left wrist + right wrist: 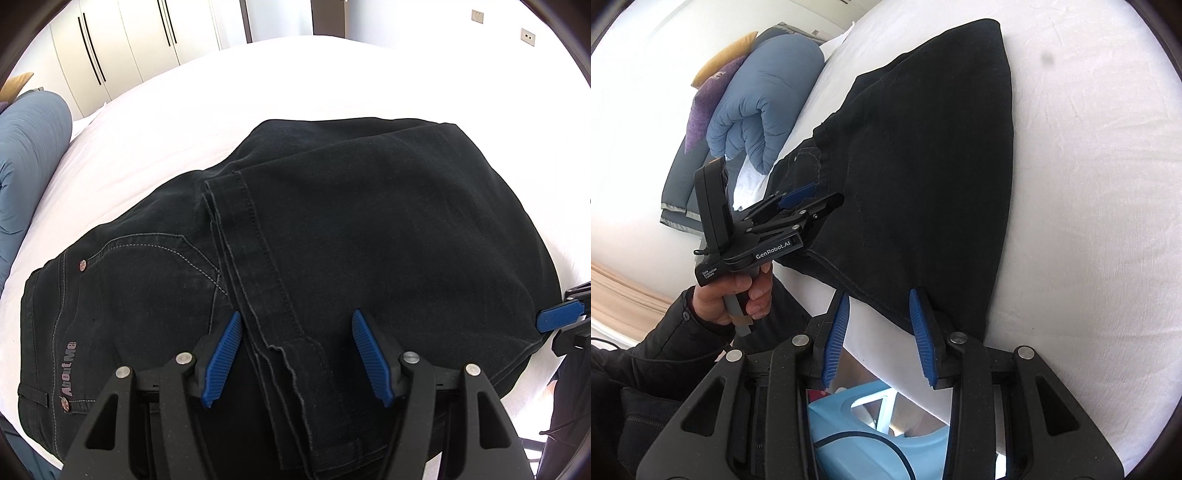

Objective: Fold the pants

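Black jeans (369, 229) lie folded on the white bed (258, 88), the waistband with its rivets at the left and the leg hems laid across the middle. My left gripper (297, 354) hangs open just over them, and a hem edge (280, 332) runs between its blue pads without being pinched. In the right wrist view the jeans (923, 166) stretch away from me and their near folded corner (882, 306) pokes between the pads of my right gripper (879, 339), which stands open. A hand (738, 295) holds the left gripper (823, 199) at the jeans' left edge.
A rolled blue duvet (764, 103) and a purple cushion (709, 99) lie at the head of the bed. White wardrobe doors (122, 48) stand beyond the bed. A light blue container (868, 424) sits below the bed's near edge. One right gripper finger (557, 318) shows at the jeans' right edge.
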`<state>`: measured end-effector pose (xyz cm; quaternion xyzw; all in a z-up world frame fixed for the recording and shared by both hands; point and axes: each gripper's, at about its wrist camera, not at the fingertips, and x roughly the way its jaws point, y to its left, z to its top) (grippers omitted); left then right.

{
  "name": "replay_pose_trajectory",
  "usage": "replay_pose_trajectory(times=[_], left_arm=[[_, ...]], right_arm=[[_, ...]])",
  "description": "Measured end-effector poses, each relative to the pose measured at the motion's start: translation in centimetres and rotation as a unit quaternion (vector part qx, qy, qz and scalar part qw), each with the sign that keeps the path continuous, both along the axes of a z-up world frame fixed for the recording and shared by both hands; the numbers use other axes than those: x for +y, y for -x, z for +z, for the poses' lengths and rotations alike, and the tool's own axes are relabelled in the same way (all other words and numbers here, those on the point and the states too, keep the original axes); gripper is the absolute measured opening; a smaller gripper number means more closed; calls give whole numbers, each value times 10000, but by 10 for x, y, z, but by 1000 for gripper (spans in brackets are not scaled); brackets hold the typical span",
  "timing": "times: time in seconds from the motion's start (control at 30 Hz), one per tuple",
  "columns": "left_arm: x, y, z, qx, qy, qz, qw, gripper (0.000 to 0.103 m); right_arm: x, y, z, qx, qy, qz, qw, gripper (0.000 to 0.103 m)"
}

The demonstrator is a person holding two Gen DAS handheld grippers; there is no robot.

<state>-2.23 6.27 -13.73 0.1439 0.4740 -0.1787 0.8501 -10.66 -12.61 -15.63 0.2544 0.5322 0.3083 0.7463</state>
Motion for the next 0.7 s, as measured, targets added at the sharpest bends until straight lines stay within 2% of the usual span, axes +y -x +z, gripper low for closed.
replay_pose_trajectory(times=[0.23, 0.33, 0.4, 0.5, 0.57, 0.67, 0.7], left_arm=[[8, 1, 3, 16, 159, 65, 9999, 66], [18, 1, 9, 107, 407, 180, 9990, 65], [29, 4, 13, 215, 586, 290, 9976, 65], [56, 14, 25, 161, 532, 774, 9954, 65], [83, 24, 37, 122, 670, 1166, 9908, 67], [132, 39, 52, -38, 889, 1817, 9793, 79], [153, 43, 54, -65, 999, 2120, 9721, 80]], right_arm=[[10, 9, 14, 5, 346, -372, 9987, 33], [24, 16, 21, 207, 489, -138, 9985, 36], [31, 25, 30, 152, 456, -99, 9988, 36], [36, 23, 47, -43, 92, -185, 9998, 36], [41, 10, 57, -128, -91, -224, 9996, 36], [57, -21, 73, -272, -258, -73, 9993, 37], [65, -33, 77, -306, -370, -5, 9988, 37]])
